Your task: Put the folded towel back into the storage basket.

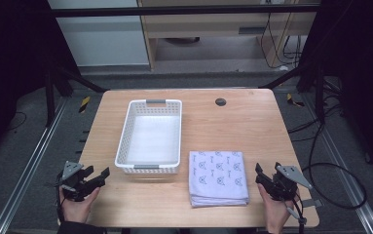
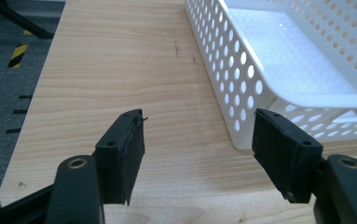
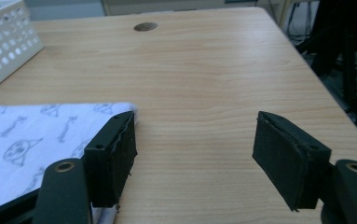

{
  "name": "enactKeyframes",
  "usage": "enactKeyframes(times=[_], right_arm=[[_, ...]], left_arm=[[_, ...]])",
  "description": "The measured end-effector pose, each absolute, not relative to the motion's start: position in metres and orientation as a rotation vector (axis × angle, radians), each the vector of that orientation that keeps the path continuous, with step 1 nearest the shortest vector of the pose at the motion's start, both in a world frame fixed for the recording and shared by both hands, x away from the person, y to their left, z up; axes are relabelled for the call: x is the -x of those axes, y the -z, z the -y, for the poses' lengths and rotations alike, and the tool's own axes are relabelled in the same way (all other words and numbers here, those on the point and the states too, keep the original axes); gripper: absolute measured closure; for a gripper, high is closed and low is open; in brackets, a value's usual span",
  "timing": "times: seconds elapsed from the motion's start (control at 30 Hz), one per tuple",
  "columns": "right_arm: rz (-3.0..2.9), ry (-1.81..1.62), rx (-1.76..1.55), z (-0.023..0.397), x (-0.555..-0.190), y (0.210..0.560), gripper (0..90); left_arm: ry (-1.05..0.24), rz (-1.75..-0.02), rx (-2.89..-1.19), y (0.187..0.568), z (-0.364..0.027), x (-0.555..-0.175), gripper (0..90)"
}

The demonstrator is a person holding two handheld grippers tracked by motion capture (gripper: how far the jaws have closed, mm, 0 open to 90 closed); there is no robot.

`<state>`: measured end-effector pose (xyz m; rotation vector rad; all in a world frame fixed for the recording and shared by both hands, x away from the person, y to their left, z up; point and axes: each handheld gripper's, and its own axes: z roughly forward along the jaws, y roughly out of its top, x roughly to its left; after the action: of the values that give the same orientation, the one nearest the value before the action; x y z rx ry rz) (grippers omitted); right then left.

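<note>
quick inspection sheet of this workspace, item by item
surface: wooden table, round grommet near the far edge
job's things: white perforated basket, empty, left of centre; folded patterned cloth to its right near the front edge, apart from it
clutter: nothing seen
grippers: left tongs open over the front left corner; right tongs open just right of the cloth; neither holds anything
cables: black cable looping on the floor at right
surroundings: grey floor, metal rails, wooden cabinet behind
</note>
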<state>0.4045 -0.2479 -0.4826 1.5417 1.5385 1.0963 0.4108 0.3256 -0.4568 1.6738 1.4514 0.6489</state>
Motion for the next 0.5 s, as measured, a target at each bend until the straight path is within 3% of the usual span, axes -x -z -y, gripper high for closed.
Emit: enactKeyframes(times=[0.5], right_arm=[[-1.641,-1.176,-1.52,0.241,-0.401,0.489,29.6]], left_arm=[[-0.639,-1.375,-1.675,0.447,-0.302,-0.404,32.6]])
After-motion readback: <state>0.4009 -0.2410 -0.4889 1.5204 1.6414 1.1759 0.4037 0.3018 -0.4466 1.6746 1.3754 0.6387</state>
